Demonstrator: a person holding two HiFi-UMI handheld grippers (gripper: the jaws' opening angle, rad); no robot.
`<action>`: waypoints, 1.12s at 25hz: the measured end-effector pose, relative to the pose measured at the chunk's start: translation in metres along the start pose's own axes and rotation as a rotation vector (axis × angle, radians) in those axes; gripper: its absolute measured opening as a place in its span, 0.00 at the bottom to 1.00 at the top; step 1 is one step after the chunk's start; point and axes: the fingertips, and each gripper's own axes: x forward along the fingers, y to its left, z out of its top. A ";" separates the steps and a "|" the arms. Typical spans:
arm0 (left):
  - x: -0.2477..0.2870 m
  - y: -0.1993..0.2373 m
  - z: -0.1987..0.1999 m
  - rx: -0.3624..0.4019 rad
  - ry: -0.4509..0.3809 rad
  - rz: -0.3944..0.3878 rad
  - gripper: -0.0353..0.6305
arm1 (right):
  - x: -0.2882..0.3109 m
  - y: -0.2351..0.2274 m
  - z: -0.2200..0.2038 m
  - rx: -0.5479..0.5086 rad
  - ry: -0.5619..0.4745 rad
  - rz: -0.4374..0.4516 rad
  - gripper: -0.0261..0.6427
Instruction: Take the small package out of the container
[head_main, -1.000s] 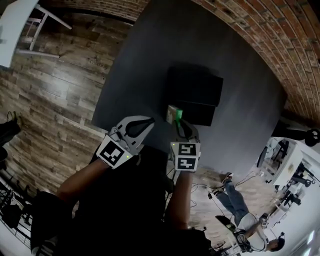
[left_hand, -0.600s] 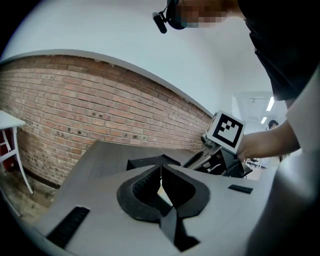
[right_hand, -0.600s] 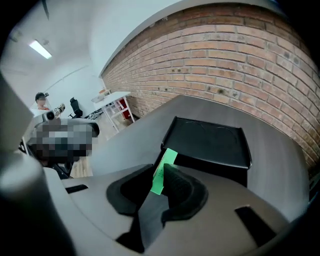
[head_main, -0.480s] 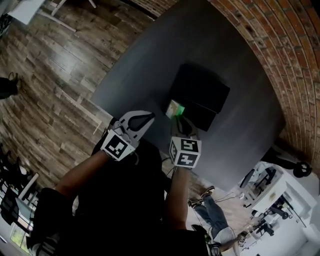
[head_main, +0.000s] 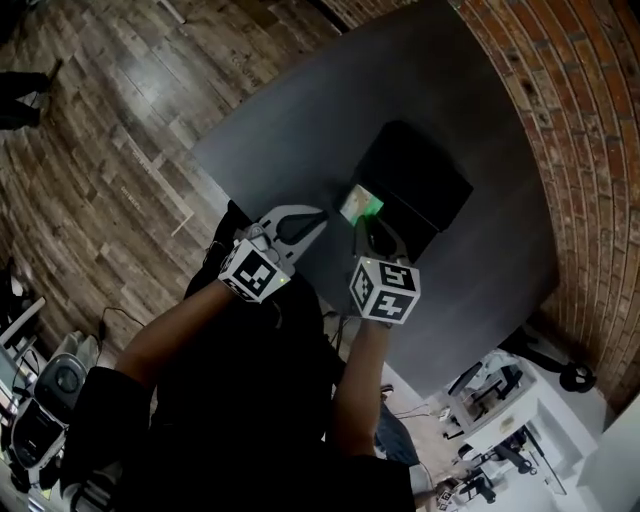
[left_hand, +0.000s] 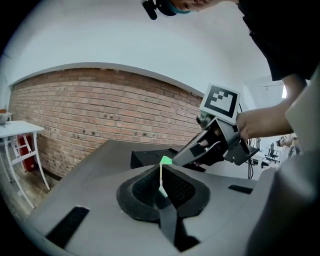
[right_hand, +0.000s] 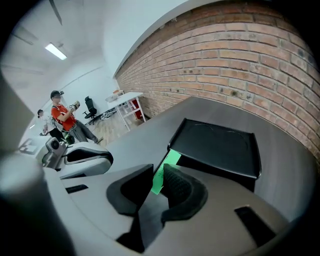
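Head view had my right gripper clamped on the small package, a flat green and white thing, pads pinching its near end. The package sat right at the near left corner of the black container, outside it and over the dark grey table. Honestly couldn't tell if it was touching the container wall. Right gripper view backed that up: green packet squeezed between the two pads, far end up against the container's corner. My left gripper was just beside the right one, tip aimed at the package but apart from it, jaws closed on nothing, only a thin slit between the pads. Brick wall ran behind the table.
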 end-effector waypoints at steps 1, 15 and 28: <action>0.000 -0.001 -0.003 0.000 0.004 0.004 0.11 | 0.000 0.001 0.000 -0.007 0.000 0.012 0.16; 0.011 -0.008 -0.035 -0.013 0.040 0.049 0.11 | 0.005 0.009 0.008 -0.103 -0.005 0.150 0.14; 0.020 -0.020 -0.041 -0.019 0.026 0.066 0.11 | 0.006 0.012 0.009 -0.178 0.004 0.238 0.10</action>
